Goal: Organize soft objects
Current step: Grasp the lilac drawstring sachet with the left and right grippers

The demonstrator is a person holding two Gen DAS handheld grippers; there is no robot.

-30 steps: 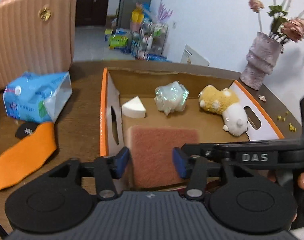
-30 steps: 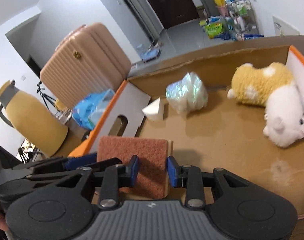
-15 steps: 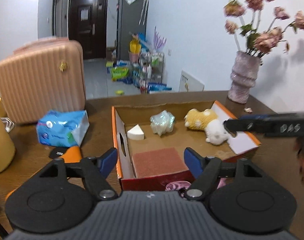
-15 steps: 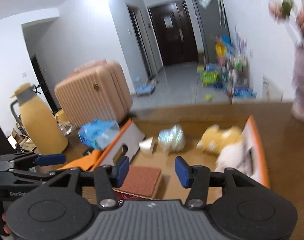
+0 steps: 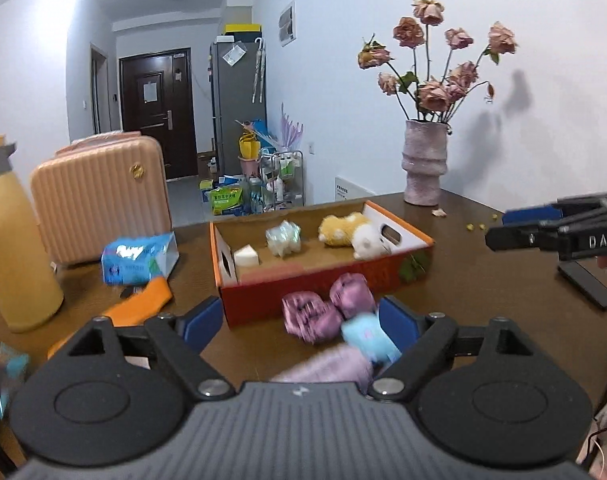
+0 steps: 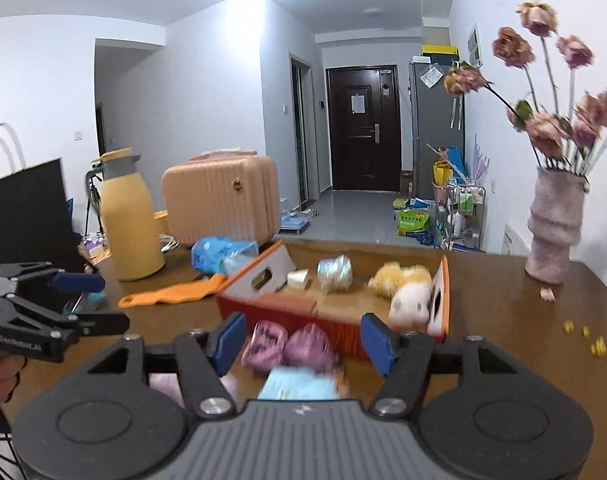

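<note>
An orange-rimmed cardboard box (image 5: pixel 419 240) stands mid-table. Inside lie a white sponge wedge (image 5: pixel 246 256), a shiny pale bundle (image 5: pixel 283 237), a yellow and white plush (image 5: pixel 345 230) and, at the near end, a red-brown scouring pad (image 5: pixel 271 277). On the table before the box sit two purple satin bundles (image 5: pixel 311 318), a light blue soft thing (image 5: pixel 369 338) and a lilac cloth (image 5: pixel 323 368). My left gripper (image 5: pixel 299 322) hovers over these, back from the box, its jaws opening, gripping nothing. My right gripper (image 6: pixel 305 338) is likewise drawn back, jaws opening and empty.
A yellow flask (image 5: pixel 15 240), a pink suitcase (image 5: pixel 103 200), a blue tissue pack (image 5: pixel 139 258) and an orange cloth (image 5: pixel 139 304) are at the left. A vase of dried roses (image 5: pixel 423 172) stands at the far right. Yellow crumbs (image 6: pixel 595 344) dot the right side.
Both grippers were round the scouring pad inside the box; they have let it go, spread wider and pulled back and up. The pad now lies in the box's near end.
</note>
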